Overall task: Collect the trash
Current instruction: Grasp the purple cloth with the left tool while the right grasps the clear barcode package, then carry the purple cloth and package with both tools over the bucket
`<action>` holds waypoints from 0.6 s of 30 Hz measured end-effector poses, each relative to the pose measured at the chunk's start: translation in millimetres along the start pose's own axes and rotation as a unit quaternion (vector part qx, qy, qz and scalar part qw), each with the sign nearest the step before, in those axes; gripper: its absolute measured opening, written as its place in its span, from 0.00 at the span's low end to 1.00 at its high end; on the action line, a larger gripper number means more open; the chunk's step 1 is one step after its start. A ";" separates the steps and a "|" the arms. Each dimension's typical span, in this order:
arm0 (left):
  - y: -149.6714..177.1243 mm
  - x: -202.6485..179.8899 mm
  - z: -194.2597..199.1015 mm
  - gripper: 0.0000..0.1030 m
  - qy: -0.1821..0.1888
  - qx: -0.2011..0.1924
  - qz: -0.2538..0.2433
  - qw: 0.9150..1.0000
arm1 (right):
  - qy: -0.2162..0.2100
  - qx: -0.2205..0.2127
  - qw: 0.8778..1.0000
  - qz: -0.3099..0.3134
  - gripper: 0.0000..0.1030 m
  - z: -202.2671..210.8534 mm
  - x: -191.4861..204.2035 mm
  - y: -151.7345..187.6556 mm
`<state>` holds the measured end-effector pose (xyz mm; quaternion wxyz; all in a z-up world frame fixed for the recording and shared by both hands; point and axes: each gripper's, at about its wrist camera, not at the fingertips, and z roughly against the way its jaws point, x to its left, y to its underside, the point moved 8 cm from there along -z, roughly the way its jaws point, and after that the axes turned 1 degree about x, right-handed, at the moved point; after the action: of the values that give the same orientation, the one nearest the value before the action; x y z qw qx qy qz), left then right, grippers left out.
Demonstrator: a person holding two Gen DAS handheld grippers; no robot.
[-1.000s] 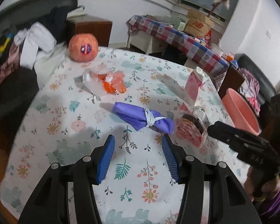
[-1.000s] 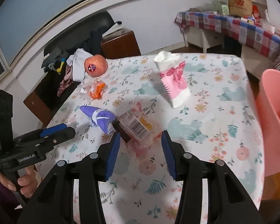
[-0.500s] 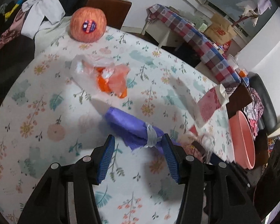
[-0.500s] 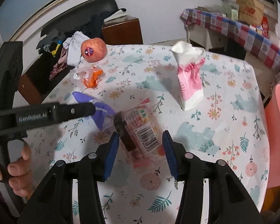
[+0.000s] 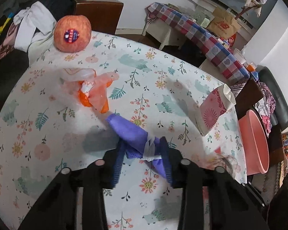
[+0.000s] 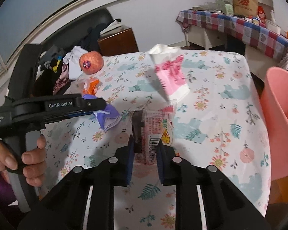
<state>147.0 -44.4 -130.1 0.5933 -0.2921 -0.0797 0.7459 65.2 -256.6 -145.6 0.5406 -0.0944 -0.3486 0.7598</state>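
Note:
My left gripper [image 5: 142,159] is shut on a purple tied bag [image 5: 133,134] lying on the floral tablecloth; it also shows in the right wrist view [image 6: 108,117] under the left gripper [image 6: 98,108]. My right gripper [image 6: 145,155] is shut on a clear snack wrapper with a barcode [image 6: 153,132]. A clear bag with orange scraps [image 5: 94,92] lies beyond the purple bag. A pink and white paper bag [image 5: 215,109] stands to the right, also in the right wrist view [image 6: 171,74].
A large apple with a sticker [image 5: 72,33] sits at the table's far left edge. A pink plastic basin [image 6: 281,122] stands beside the table's right edge. Clothes lie piled on a chair [image 5: 29,28] at the left. A checked-cloth table [image 5: 201,36] stands behind.
Both grippers have moved forward and closed: the left on the purple bag, the right on the snack wrapper. Both were open a second ago.

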 end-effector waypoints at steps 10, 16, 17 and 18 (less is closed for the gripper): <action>-7.2 -12.6 24.4 0.07 0.004 -0.042 -0.044 0.998 | -0.015 -0.015 1.000 -0.017 0.20 3.6 -4.3 -0.7; -8.6 -33.4 47.6 0.06 -0.001 -0.085 -0.099 0.991 | -0.022 -0.024 0.999 -0.028 0.20 7.7 -9.7 -1.6; -8.3 -37.5 50.2 0.06 0.001 -0.089 -0.106 0.990 | -0.022 -0.024 0.999 -0.030 0.20 8.1 -10.6 -1.9; -8.3 -40.2 52.1 0.06 0.002 -0.092 -0.111 0.990 | -0.022 -0.025 0.999 -0.032 0.20 8.9 -12.0 -1.6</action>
<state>131.3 -67.7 -69.9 0.6435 -0.3364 -0.1783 0.6641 66.6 -270.7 -140.8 0.5548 -0.0799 -0.3815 0.7350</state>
